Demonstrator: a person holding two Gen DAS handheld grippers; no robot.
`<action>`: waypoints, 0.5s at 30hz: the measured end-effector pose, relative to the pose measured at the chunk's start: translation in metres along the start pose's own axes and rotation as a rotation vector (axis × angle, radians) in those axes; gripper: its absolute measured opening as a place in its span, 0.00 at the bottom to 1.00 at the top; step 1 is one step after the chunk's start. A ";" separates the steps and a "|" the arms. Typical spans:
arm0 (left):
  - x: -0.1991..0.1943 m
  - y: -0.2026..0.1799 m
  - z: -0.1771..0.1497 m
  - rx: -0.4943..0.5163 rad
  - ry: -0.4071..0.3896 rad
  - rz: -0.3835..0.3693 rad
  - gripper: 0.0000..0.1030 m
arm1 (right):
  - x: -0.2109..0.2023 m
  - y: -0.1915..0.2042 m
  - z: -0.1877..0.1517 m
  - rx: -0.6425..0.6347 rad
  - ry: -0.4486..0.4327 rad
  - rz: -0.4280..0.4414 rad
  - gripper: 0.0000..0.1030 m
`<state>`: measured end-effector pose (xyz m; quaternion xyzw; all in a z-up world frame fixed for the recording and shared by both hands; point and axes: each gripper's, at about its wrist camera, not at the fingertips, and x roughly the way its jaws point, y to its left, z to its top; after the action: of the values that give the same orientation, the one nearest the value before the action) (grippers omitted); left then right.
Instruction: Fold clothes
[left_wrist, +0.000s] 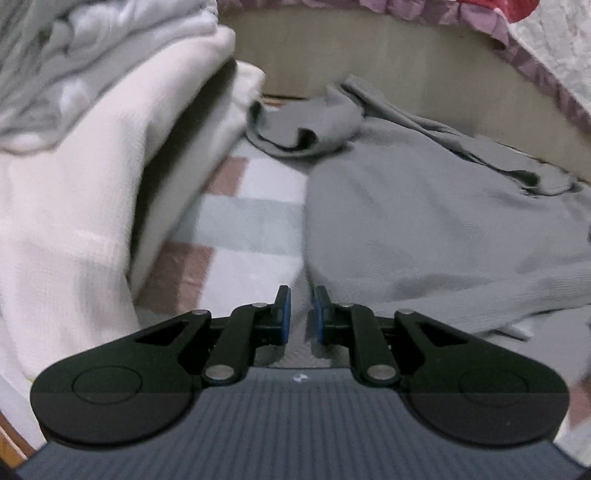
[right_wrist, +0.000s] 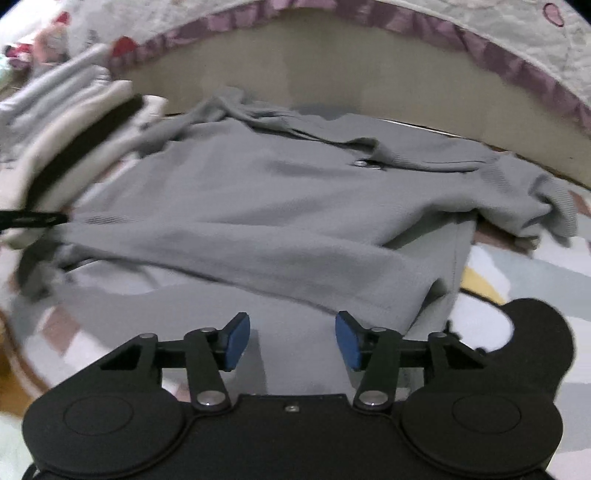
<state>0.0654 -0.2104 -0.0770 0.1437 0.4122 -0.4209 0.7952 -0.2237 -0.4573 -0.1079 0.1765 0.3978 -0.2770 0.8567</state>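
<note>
Grey knit sweater (right_wrist: 258, 206) lies half-folded on checked bedspread (left_wrist: 255, 206), beside white folded stack (left_wrist: 74, 206). Left claw (left_wrist: 299, 314) nearly pressed together, empty; right claw (right_wrist: 291, 341) spread, empty. Next: pinch hem near right claw.

The left gripper (left_wrist: 299, 310) is matte black, with two rounded lobes at 7 and 5 o'clock, each marked by a faint embossed circle. Silver rivets pin its linkage arms, blue pads (left_wrist: 284, 314) line the fingers, and a ribbed grey housing (left_wrist: 295, 424) sits at 6 o'clock. The right gripper (right_wrist: 291, 341) has the same black lobes, silver rivets and blue pads (right_wrist: 236, 343), with a small screw (right_wrist: 291, 408) on its black body.
</note>
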 end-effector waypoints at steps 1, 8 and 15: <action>0.002 0.000 -0.001 0.001 0.036 -0.047 0.19 | 0.003 -0.003 -0.002 0.064 0.009 0.003 0.69; 0.014 -0.015 -0.017 0.119 0.143 -0.033 0.45 | 0.011 0.001 -0.022 0.150 0.007 0.010 0.78; 0.012 -0.025 -0.017 0.227 0.108 0.029 0.19 | 0.014 0.011 -0.016 0.067 0.005 -0.029 0.80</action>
<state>0.0408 -0.2223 -0.0939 0.2610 0.4018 -0.4452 0.7565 -0.2186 -0.4452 -0.1277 0.1998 0.3930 -0.3021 0.8452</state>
